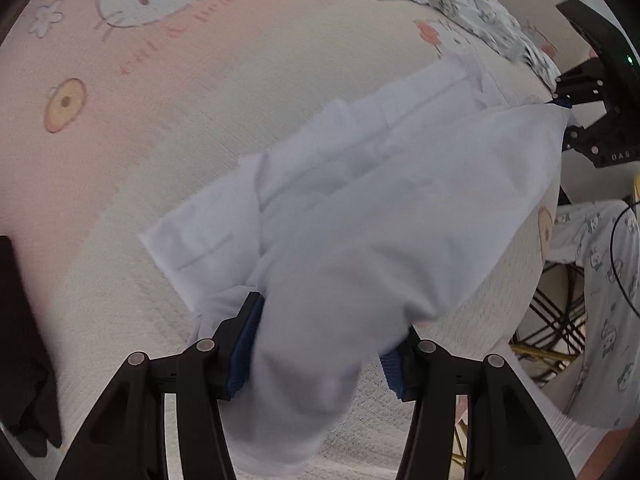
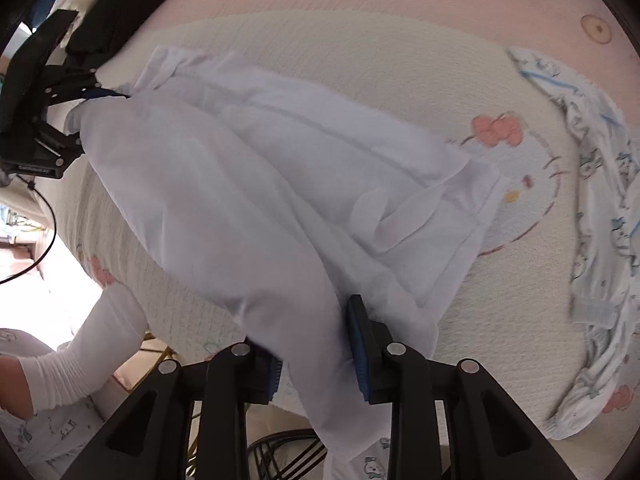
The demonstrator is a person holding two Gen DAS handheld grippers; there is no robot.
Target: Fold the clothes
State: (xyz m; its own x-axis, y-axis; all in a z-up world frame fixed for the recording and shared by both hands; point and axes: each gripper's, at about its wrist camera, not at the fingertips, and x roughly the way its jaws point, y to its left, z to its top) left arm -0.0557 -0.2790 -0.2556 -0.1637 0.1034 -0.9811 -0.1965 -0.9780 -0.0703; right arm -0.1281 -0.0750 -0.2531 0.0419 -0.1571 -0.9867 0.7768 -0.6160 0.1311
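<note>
A white garment [image 1: 360,208] is lifted along one edge, and its far part lies on the cream and pink bedspread [image 1: 160,140]. My left gripper [image 1: 320,344] is shut on a bunched corner of it, the cloth draped over the blue pads. At the right edge of the left wrist view, my right gripper [image 1: 564,120] pinches the other corner. In the right wrist view the same white garment [image 2: 260,184] runs from my right gripper [image 2: 316,356], shut on it, up to my left gripper [image 2: 92,118] at the far left.
A blue-patterned white garment [image 2: 600,220] lies crumpled to the right, also seen as patterned cloth [image 1: 460,4]. A black folded garment [image 2: 116,8] sits at the bed's far left. A person's white sleeve [image 2: 80,360] and a wire rack [image 1: 552,328] are beside the bed edge.
</note>
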